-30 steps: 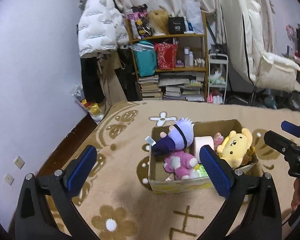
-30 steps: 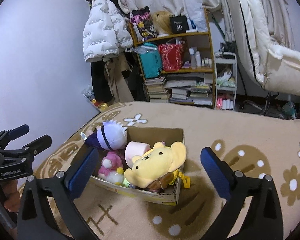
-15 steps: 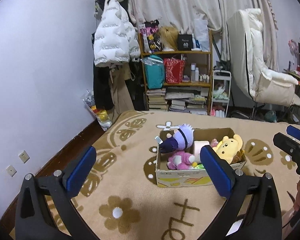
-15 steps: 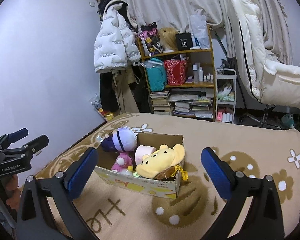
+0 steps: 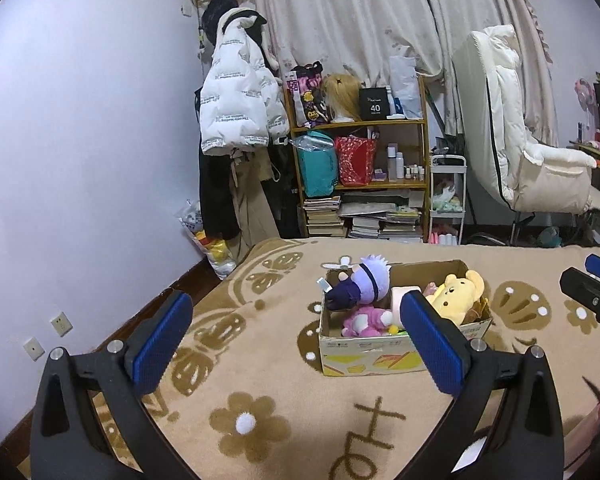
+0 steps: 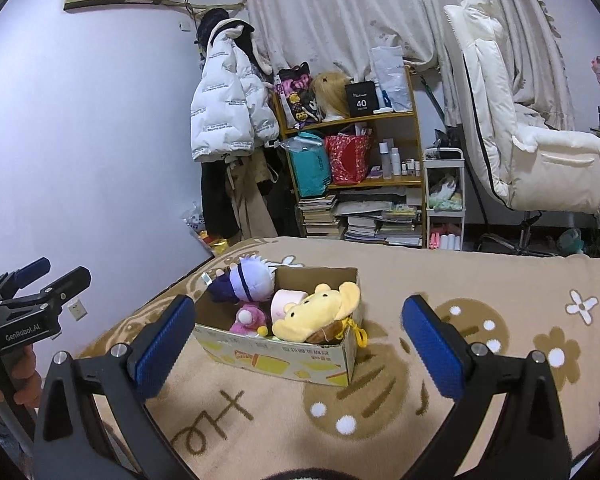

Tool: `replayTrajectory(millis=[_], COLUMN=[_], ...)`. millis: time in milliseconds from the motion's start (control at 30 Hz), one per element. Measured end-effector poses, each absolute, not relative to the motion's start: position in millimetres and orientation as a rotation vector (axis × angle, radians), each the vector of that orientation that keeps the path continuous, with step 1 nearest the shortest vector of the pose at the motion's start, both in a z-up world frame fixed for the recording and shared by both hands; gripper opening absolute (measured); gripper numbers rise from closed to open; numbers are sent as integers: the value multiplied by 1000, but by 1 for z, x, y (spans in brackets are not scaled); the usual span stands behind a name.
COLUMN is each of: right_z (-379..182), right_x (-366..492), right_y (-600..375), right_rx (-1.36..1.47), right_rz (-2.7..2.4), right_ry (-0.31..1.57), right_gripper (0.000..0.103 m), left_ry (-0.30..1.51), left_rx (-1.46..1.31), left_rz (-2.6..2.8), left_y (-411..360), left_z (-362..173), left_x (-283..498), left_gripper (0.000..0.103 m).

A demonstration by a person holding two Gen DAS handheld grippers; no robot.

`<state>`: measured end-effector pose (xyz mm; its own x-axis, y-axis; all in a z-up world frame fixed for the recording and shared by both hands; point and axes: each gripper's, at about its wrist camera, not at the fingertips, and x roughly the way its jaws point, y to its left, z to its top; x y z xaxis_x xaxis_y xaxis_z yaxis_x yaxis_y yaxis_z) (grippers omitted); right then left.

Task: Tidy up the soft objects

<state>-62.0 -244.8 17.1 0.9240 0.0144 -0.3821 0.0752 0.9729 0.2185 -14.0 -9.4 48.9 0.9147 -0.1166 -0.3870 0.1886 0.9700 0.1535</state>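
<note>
Both grippers have drawn back from the cardboard box of plush toys; left gripper and right gripper gape empty. At twelve o'clock stands a cluttered bookshelf.

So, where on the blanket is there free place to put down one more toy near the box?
The blanket lies bare right of the cardboard box, out to the white flower, and in front of it, toward both open claws. Bare also on its left, toward the wall. The box itself is crowded: yellow bear, purple-haired doll, pink plush.
</note>
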Motion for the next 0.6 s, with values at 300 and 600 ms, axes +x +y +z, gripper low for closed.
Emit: replayTrajectory(millis=[300,600], right_z=[-3,-18], right_x=[-64,-66], right_y=[-252,-251], right_rx=[264,250], right_rz=[-35,-48], right_ry=[415,415], right_gripper=[103,103], left_ry=[372,419], left_rx=[222,250], left_rz=[-172,-165], left_y=[-17,-27], left_z=[39,25], left_x=[-8,4], left_gripper=[103,103])
